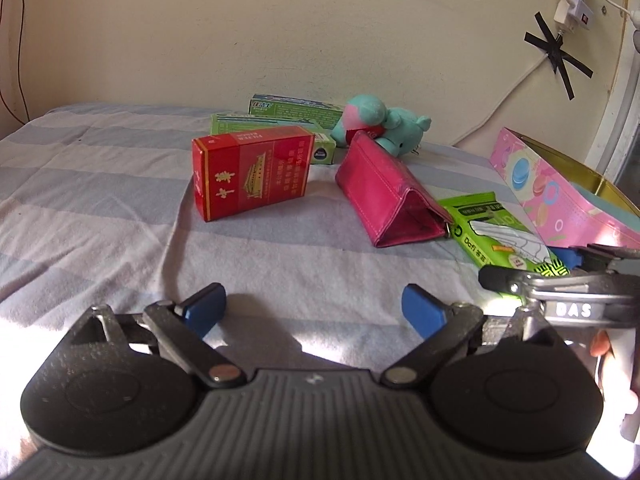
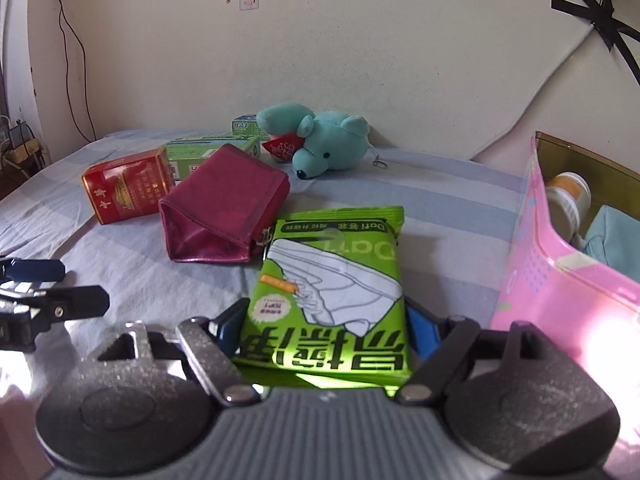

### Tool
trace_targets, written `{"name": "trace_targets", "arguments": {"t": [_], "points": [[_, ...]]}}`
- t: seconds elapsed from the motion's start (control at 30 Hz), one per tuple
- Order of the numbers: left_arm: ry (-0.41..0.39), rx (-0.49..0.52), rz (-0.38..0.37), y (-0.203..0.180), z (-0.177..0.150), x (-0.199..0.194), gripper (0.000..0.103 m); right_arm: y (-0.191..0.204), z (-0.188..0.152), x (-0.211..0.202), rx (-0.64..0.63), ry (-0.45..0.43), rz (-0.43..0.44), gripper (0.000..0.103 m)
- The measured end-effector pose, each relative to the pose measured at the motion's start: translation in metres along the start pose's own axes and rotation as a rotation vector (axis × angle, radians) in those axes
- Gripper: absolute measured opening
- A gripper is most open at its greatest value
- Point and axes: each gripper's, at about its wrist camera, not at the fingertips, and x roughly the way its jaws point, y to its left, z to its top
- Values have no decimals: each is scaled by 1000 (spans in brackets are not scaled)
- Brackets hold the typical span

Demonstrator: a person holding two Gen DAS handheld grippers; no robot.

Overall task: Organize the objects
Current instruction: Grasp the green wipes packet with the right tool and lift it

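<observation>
Right now my right fingers straddle the green packet, ready to lift.

Lying flat on the striped bed sheet (image 2: 440, 184), the green packet (image 2: 332, 280) sits between the blue pads of my right gripper (image 2: 326, 330); whether they already press its edges I cannot tell. It is glossy, soft film, so I judge it could buckle or slide out under a squeeze. Rightward of the fingers stands the pink box (image 2: 532, 264), rigid and smooth. My left gripper (image 1: 314, 308) stands wide, holding nothing, the crinkled pink pouch (image 1: 384, 192) well ahead.
</observation>
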Motion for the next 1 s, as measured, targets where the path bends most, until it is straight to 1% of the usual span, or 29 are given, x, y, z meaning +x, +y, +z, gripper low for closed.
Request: {"name": "trace_targets", "arguments": {"t": [0.07, 0.13, 0.23, 0.3, 0.33, 0.37, 0.4, 0.43, 0.5, 0.57, 0.6, 0.7, 0.83, 1.0], "points": [[1, 4, -2, 0, 0, 0, 96, -1, -12, -16, -16, -3, 17, 78], [3, 8, -4, -1, 0, 0, 97, -4, -26, -35, -24, -5, 57, 78], [9, 23, -12, -2, 0, 1, 97, -5, -50, -67, -122, -8, 121, 78], [15, 44, -26, -5, 0, 1, 98, -12, -66, -87, -150, 3, 184, 81], [18, 58, -35, -7, 0, 1, 98, -14, -73, -97, -162, 4, 196, 82], [20, 70, -46, -9, -1, 0, 98, -17, -79, -104, -164, 8, 201, 89], [21, 88, -67, -12, -1, 0, 98, -20, -84, -111, -158, 7, 198, 96], [19, 104, -83, -14, -1, -2, 98, -22, -91, -119, -137, 2, 182, 99], [12, 138, -99, -20, -2, -4, 98, -28, -101, -125, -101, 1, 164, 103], [6, 164, -114, -26, -4, -7, 98, -31, -110, -132, -90, -35, 158, 103], [7, 169, -121, -28, -4, -8, 98, -31, -110, -133, -84, -40, 159, 103], [36, 169, -172, -34, -4, -8, 98, -33, -107, -130, -81, -39, 161, 103], [79, 139, -277, -46, -2, -9, 98, -33, -108, -126, -79, -40, 157, 103], [98, 202, -370, -76, -2, -8, 98, -35, -111, -128, -61, -52, 154, 103]]}}
